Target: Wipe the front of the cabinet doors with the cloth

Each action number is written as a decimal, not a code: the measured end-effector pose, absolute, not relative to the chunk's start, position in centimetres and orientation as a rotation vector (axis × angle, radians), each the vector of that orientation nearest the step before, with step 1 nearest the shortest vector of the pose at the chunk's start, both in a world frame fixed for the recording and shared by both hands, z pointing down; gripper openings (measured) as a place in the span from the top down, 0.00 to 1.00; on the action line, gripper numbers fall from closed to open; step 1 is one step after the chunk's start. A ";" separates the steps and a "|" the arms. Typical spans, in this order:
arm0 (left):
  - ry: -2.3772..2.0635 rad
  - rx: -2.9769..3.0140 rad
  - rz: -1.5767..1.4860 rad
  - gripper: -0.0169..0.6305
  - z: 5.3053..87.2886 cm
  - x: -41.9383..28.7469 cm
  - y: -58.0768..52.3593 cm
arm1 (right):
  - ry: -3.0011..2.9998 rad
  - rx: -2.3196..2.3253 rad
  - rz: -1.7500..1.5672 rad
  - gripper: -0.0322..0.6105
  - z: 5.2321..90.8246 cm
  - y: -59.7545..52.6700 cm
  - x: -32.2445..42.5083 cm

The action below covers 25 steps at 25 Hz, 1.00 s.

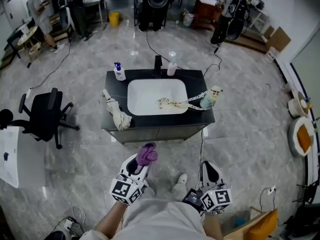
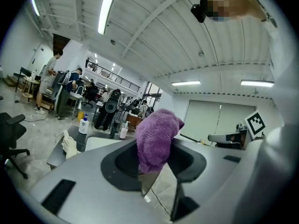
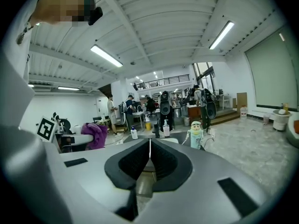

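A dark sink cabinet (image 1: 158, 133) stands ahead of me, its front doors facing me in the head view. My left gripper (image 1: 145, 160) is shut on a purple cloth (image 1: 147, 154), held a short way in front of the doors and not touching them. In the left gripper view the purple cloth (image 2: 156, 139) bulges up from between the jaws. My right gripper (image 1: 210, 170) hangs lower right, shut with nothing in it; its jaws (image 3: 149, 157) meet in the right gripper view. The purple cloth (image 3: 96, 135) shows at the left there.
On the counter sit a white basin (image 1: 156, 96), two pump bottles (image 1: 119, 71) (image 1: 172, 64), a cream cloth (image 1: 116, 113) over the left edge and a cartoon figure bottle (image 1: 210, 98). A cable (image 1: 202, 144) hangs down the cabinet's right side. An office chair (image 1: 42, 118) stands left.
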<state>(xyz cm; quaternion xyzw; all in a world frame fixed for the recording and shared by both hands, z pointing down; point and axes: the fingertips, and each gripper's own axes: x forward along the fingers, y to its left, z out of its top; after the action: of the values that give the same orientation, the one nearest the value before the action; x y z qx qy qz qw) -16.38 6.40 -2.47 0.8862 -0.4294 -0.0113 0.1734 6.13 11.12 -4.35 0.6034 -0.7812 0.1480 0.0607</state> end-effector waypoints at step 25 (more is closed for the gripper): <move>-1.116 2.340 0.336 0.74 16.4 15.1 0.4 | -2.418 1.477 0.541 0.90 13.7 1.6 30.8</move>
<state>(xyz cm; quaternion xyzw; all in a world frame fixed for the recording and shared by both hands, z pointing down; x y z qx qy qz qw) 15.06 0.42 16.38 0.8642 -0.4123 0.1239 0.2604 30.82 1.56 13.66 0.5079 -0.8313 0.1860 0.1283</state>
